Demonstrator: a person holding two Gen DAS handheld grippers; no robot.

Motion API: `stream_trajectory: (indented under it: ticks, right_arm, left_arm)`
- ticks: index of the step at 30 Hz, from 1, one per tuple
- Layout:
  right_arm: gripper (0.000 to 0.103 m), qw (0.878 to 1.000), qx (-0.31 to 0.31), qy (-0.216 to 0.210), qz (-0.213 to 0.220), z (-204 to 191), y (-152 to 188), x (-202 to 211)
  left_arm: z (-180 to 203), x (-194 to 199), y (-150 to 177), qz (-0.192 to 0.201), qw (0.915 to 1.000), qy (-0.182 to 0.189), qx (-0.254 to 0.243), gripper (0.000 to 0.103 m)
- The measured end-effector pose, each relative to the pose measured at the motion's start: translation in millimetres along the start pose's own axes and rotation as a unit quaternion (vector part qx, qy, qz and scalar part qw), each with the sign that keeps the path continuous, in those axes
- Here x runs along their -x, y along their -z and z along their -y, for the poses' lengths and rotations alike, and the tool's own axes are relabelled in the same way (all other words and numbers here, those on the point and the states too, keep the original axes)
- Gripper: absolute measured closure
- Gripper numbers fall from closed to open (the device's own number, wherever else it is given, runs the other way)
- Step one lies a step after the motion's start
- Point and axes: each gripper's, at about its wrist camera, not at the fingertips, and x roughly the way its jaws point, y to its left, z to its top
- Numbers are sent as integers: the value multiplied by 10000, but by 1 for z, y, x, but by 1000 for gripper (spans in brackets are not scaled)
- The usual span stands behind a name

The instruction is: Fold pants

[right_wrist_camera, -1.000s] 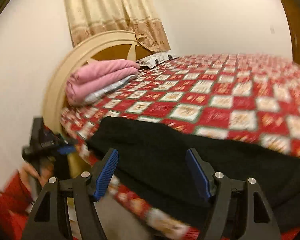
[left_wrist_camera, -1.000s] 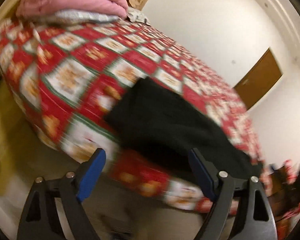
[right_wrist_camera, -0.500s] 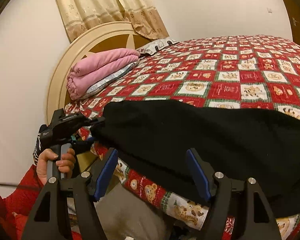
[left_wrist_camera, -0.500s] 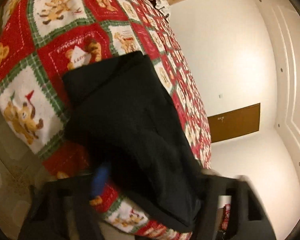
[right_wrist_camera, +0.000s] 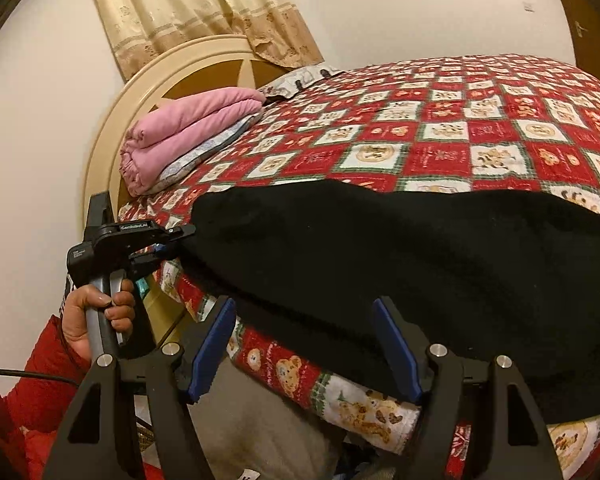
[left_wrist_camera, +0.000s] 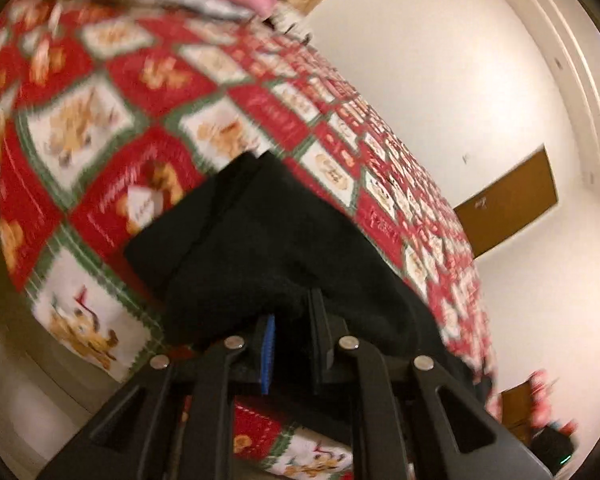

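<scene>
Checkered quilt (right_wrist_camera: 440, 136) beneath black pants (right_wrist_camera: 400, 264), left claw (left_wrist_camera: 290, 316) clenched on their corner, right claw (right_wrist_camera: 304, 344) released just before their edge.

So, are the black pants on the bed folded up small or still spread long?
Still spread long. The black pants stretch along the edge of the bed in the right wrist view, with one end in the left gripper.

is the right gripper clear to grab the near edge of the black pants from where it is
Probably yes. The right gripper is open, its jaws either side of the black pants edge that hangs over the quilt, with nothing between. The left gripper pinches the far corner, well aside.
</scene>
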Motion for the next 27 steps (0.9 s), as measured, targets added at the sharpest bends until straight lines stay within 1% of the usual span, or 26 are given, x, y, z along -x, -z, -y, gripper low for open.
stream_trajectory:
  ticks: [1, 2, 4, 5, 6, 7, 8, 9, 12, 14, 16, 17, 18, 19, 20, 21, 22, 23, 24, 25, 27]
  right_arm:
    - [31, 10000, -33, 15, 10, 2, 0, 1]
    - [31, 10000, -58, 21, 7, 3, 1, 1]
    - [31, 9999, -132, 26, -71, 6, 1, -2]
    - [31, 9998, -153, 26, -118, 6, 2, -3]
    - [31, 9997, -162, 26, -158, 6, 2, -5]
    - [31, 9997, -150, 28, -177, 5, 3, -6]
    - [31, 9997, -126, 29, -183, 3, 3, -6]
    - [31, 9998, -93, 31, -184, 2, 2, -6]
    - [31, 9999, 17, 48, -164, -2, 2, -6]
    - [31, 9999, 32, 42, -162, -3, 3, -6]
    - [31, 9998, 20, 25, -183, -3, 4, -7]
    - [31, 9998, 28, 28, -196, -3, 4, -7]
    - [31, 9998, 40, 31, -199, -4, 5, -8]
    - [31, 9998, 62, 43, -200, -4, 5, -7]
    - [31, 9997, 85, 64, -198, -5, 6, -7]
    - [31, 9997, 117, 123, -194, -5, 6, -7]
    - [31, 9996, 135, 175, -194, -6, 6, -8]
    - [31, 9995, 138, 209, -196, -6, 6, -8]
    - [31, 9995, 112, 209, -208, -5, 6, -9]
    - [31, 9995, 87, 201, -218, -4, 6, -9]
    - [31, 9995, 76, 218, -226, -3, 6, -9]
  left_arm:
    - [-5, 1, 2, 51, 9999, 71, 90, 89]
    - [-7, 5, 6, 85, 9999, 99, 94, 86]
    - [-10, 9, 12, 128, 9997, 173, 135, 83]
    - [-11, 14, 16, 115, 9995, 231, 193, 77]
    - [-13, 16, 18, 83, 9990, 323, 300, 68]
    - [-15, 16, 18, 64, 9982, 409, 427, 64]
    - [-19, 17, 17, 66, 9967, 553, 592, 58]
    - [-23, 19, 17, 82, 9947, 686, 759, 56]
    - [-32, 26, 13, 167, 9895, 882, 1129, 56]
    - [-29, 33, 16, 230, 9902, 893, 1053, 56]
    - [-25, 33, 17, 279, 9925, 776, 907, 56]
    - [-26, 31, 19, 352, 9923, 749, 924, 56]
    - [-29, 29, 21, 391, 9914, 739, 1002, 59]
    - [-34, 25, 24, 363, 9908, 651, 1133, 65]
    - [-38, 23, 29, 321, 9912, 559, 1158, 79]
    - [-36, 17, 32, 280, 9924, 439, 1115, 91]
    - [-33, 16, 38, 262, 9950, 325, 904, 94]
    - [-28, 16, 41, 293, 9971, 231, 671, 94]
    - [-19, 18, 44, 384, 9989, 39, 263, 94]
    - [-10, 22, 44, 502, 9986, -127, -136, 94]
    - [2, 31, 36, 730, 9954, -180, -592, 96]
